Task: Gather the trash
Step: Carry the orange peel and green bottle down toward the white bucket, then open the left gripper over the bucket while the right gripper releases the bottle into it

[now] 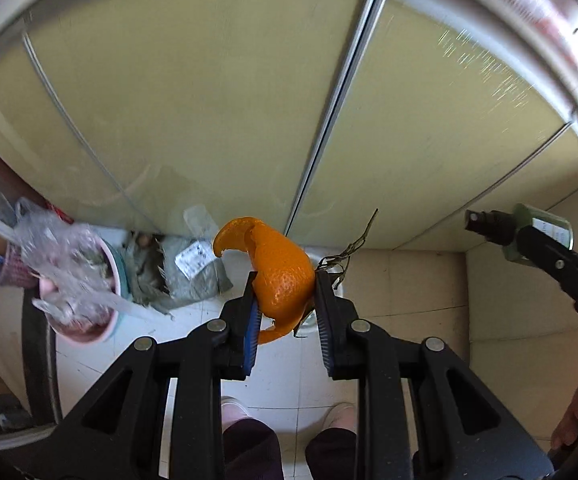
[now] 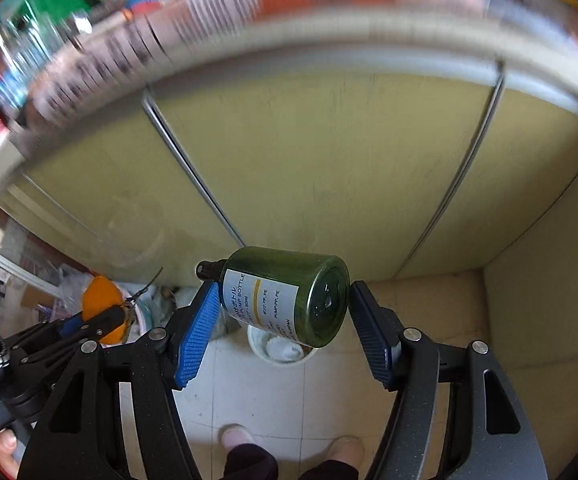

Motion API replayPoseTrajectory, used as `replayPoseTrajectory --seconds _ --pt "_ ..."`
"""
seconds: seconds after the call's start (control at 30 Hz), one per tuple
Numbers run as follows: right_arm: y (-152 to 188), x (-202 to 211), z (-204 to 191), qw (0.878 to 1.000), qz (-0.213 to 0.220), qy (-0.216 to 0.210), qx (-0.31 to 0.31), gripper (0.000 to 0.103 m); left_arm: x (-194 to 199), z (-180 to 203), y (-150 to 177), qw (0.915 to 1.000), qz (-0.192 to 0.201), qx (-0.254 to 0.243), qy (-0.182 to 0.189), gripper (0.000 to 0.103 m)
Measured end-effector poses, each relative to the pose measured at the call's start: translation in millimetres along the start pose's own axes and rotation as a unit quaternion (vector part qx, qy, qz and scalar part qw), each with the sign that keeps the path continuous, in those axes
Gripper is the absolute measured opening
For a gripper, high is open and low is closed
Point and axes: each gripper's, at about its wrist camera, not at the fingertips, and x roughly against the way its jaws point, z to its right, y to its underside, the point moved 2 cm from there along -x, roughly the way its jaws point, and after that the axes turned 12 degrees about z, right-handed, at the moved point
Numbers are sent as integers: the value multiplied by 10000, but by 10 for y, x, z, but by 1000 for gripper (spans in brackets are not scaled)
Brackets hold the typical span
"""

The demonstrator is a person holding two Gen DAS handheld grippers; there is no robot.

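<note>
My left gripper [image 1: 285,284] is shut on an orange peel [image 1: 279,272] with a dry twig [image 1: 345,252] hanging beside it, held in the air over the floor. It also shows in the right wrist view [image 2: 101,308]. My right gripper [image 2: 285,292] is shut on a dark green pump bottle [image 2: 289,296] with a white label, lying sideways between the pads. The bottle also shows in the left wrist view [image 1: 529,232]. A white round bin [image 2: 279,350] stands on the floor below the bottle.
A pink bin [image 1: 85,292] stuffed with clear plastic stands at the left. A grey bag [image 1: 185,268] lies beside it. Pale green cabinet doors [image 1: 209,100] fill the background. A cardboard wall [image 2: 545,300] is at the right. The person's feet [image 2: 237,436] are on white tiles.
</note>
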Motion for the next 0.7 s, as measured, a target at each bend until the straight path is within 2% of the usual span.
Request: replayPoseTrajectory --seconds 0.17,0.33,0.53,0.6,0.7 --pt "405 -619 19 9994 -317 -77 -112 63 -516 -203 329 9996 -210 150 -122 25" --pt "638 -1089 -130 9980 -566 -265 -49 63 -880 -397 582 9986 -376 240 -282 25" --pt "710 -1382 -269 9957 -764 -528 24 63 -1178 -453 746 9977 -531 248 -335 25" --pt "702 -1427 -240 9949 -801 -615 -55 70 -1249 -432 763 9975 -594 236 -300 25" --pt "701 -1425 -112 9951 -797 -581 -108 70 -1327 -358 753 9971 -685 240 -212 25"
